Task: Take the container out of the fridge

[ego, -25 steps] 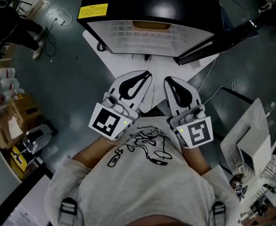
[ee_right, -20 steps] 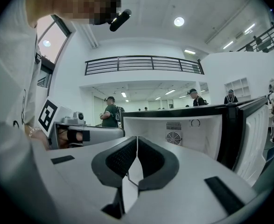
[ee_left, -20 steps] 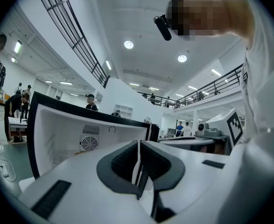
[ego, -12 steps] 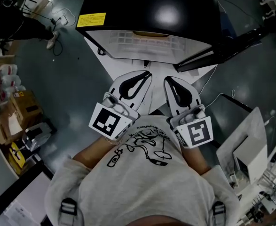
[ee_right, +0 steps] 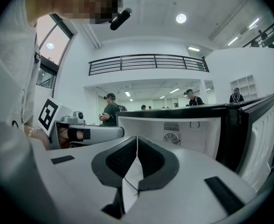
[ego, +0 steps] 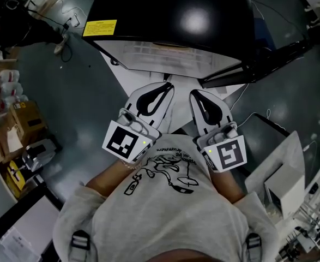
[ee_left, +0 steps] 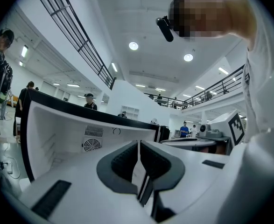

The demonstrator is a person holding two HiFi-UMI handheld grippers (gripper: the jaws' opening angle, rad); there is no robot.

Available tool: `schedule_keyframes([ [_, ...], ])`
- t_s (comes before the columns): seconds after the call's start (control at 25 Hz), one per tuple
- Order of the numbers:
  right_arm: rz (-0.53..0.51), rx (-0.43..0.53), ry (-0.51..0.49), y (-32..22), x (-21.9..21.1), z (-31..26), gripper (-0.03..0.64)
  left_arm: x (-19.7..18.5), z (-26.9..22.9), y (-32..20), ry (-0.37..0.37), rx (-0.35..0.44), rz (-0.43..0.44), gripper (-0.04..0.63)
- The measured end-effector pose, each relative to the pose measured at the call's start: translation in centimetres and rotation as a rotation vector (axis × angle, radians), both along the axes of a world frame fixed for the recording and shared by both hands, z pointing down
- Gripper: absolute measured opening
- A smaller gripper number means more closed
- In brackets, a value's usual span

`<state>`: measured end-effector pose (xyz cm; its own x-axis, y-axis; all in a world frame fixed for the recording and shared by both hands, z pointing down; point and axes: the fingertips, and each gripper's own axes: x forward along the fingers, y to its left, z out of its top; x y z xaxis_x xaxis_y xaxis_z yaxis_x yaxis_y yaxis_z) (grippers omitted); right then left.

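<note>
We cannot pick out the container in any view. The gripper views show only bare white walls and a round fan (ee_left: pixel 91 144) low in the back wall of the fridge (ego: pixel 170 15), and the head view shows just a strip of wire shelf under the front edge of its black top. If the container is inside, it probably sits on that shelf, out of sight.

We judge it to be a light, stiff food box, cold and perhaps slick, so it is best pinched across a side wall or rim and kept level.

The fridge door (ego: pixel 258 64) stands open at the right edge. The left gripper (ego: pixel 168 86) and the right gripper (ego: pixel 195 94) are held side by side in front of the opening. Both point into it, both are clenched shut, and neither holds anything.
</note>
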<state>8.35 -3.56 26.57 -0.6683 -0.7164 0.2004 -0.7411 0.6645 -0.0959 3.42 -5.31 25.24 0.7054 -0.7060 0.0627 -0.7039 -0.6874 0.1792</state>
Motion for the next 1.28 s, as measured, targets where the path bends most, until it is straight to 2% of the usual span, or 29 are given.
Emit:
schedule_keyframes([
  [1.0,0.105,-0.023,0.054,-3.5,-0.8,2.3,0.032,-2.8,2.1,-3.5,-0.041,-0.010,0.037,0.032],
  [1.28,0.120,-0.032,0.072,-5.0,-1.0,3.5,0.034,-3.1,3.4,-5.2,-0.051,-0.026,0.045,0.053],
])
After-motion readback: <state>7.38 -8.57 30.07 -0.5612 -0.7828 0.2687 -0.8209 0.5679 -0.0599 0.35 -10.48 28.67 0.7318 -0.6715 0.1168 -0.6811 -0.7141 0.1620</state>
